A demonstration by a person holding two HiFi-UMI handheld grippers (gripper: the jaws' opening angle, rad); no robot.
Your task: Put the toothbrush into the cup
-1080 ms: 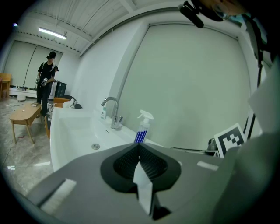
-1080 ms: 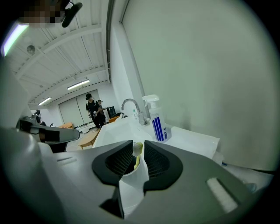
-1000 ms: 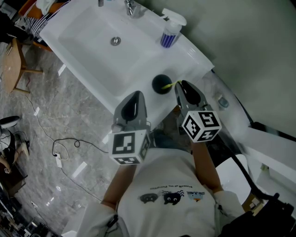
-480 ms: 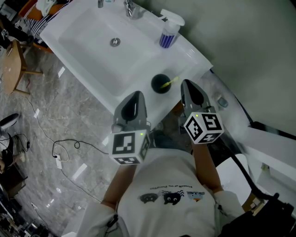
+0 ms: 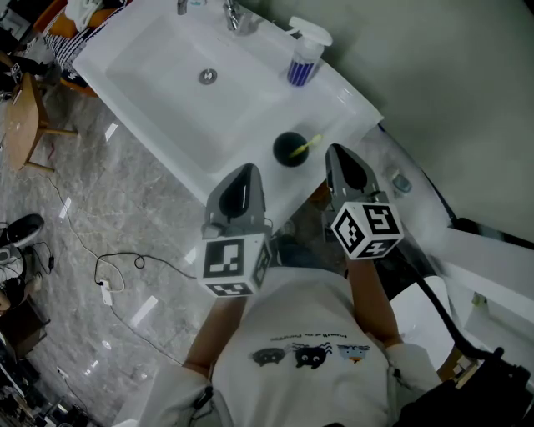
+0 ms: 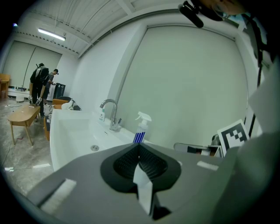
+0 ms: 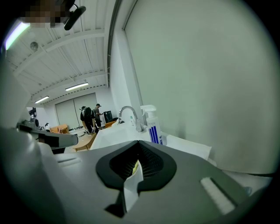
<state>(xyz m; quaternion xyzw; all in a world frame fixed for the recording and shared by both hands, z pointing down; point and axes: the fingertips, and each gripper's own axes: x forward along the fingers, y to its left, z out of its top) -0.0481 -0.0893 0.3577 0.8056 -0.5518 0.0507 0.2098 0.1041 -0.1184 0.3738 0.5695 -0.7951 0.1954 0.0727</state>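
Observation:
A black cup (image 5: 289,151) stands on the white sink counter (image 5: 338,104), right of the basin. A yellow toothbrush (image 5: 303,145) leans in it, its end sticking out to the right. My right gripper (image 5: 334,151) hovers just right of the cup, apart from the toothbrush, jaws together and empty. In the right gripper view the jaws (image 7: 139,142) meet at the tip, with a yellow sliver showing behind them. My left gripper (image 5: 244,169) hangs below the counter's front edge, shut on nothing, as the left gripper view (image 6: 139,145) also shows.
A spray bottle with blue stripes (image 5: 304,57) stands at the counter's back, a chrome tap (image 5: 234,13) to its left. The basin (image 5: 188,67) has a drain (image 5: 208,75). A wooden chair (image 5: 25,113) and a cable (image 5: 108,267) lie on the marble floor.
My right gripper has let go of the toothbrush and pulled back to the right of the cup. The toothbrush now rests in the cup. The left gripper has stayed put.

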